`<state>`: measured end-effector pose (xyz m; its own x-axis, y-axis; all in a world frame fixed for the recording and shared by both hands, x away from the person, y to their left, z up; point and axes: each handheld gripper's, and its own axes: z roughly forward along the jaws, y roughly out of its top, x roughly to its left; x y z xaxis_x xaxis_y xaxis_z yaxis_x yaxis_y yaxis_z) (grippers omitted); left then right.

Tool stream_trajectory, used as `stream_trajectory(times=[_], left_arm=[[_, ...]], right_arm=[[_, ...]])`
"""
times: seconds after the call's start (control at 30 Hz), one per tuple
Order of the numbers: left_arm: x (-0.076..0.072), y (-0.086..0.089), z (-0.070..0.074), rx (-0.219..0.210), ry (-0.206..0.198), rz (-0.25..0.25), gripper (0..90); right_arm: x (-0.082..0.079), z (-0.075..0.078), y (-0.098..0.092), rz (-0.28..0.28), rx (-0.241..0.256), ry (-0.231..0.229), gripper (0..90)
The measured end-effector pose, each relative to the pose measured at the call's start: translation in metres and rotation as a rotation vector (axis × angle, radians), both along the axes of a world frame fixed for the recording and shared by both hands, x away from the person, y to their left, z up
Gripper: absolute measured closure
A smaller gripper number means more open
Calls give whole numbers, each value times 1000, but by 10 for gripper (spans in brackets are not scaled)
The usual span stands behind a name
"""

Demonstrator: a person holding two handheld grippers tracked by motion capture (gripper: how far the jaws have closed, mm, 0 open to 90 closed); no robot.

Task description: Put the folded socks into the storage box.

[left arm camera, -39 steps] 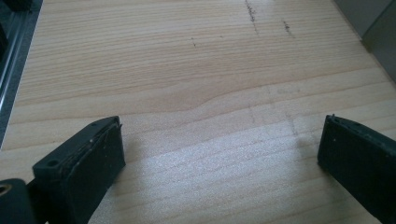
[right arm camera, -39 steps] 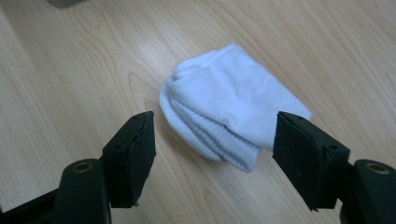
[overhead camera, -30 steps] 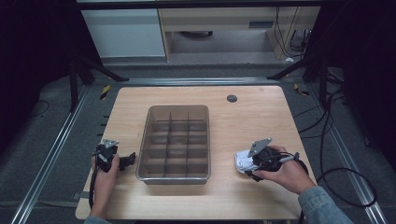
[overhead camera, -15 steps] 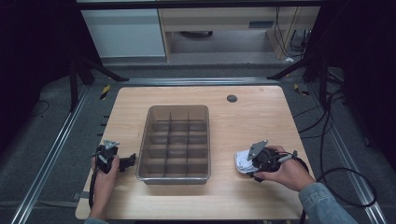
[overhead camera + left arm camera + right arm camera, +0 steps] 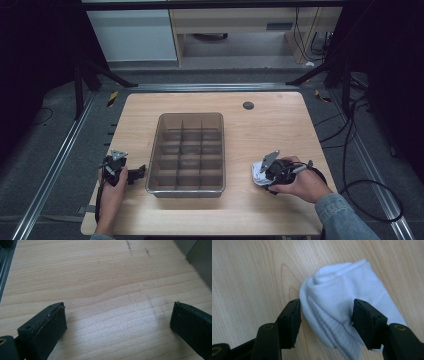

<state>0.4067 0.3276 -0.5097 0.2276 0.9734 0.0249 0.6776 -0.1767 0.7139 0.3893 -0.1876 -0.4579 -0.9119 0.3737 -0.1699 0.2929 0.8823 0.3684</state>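
R gripper (image 5: 325, 315) straddled the white sock (image 5: 347, 307) on the bench (image 5: 280, 130), jaws prob. touching it; L gripper (image 5: 117, 322) sat wide open, empty, beside the divided bin (image 5: 187, 150).

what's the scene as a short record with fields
table: wooden top
bin: clear divided bin, mid table
sock: white sock, folded, lying right of the bin
right gripper: jaws astride the sock, one touching its edge, the other pressed into the fabric, not fully closed
left gripper: open over bare wood, left of the bin
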Motion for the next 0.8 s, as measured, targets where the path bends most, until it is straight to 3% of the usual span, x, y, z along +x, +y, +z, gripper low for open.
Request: stream_trajectory(times=[0.23, 0.37, 0.6, 0.8], left_arm=[[0, 0, 0, 0, 0, 1, 0], [0, 0, 0, 0, 0, 0, 0], [0, 0, 0, -1, 0, 1, 0], [0, 0, 0, 0, 0, 1, 0]], right_arm=[[7, 0, 21, -35, 4, 2, 469], [12, 2, 28, -57, 6, 13, 417], [8, 3, 26, -27, -18, 23, 296], [12, -6, 24, -18, -50, 29, 330]])
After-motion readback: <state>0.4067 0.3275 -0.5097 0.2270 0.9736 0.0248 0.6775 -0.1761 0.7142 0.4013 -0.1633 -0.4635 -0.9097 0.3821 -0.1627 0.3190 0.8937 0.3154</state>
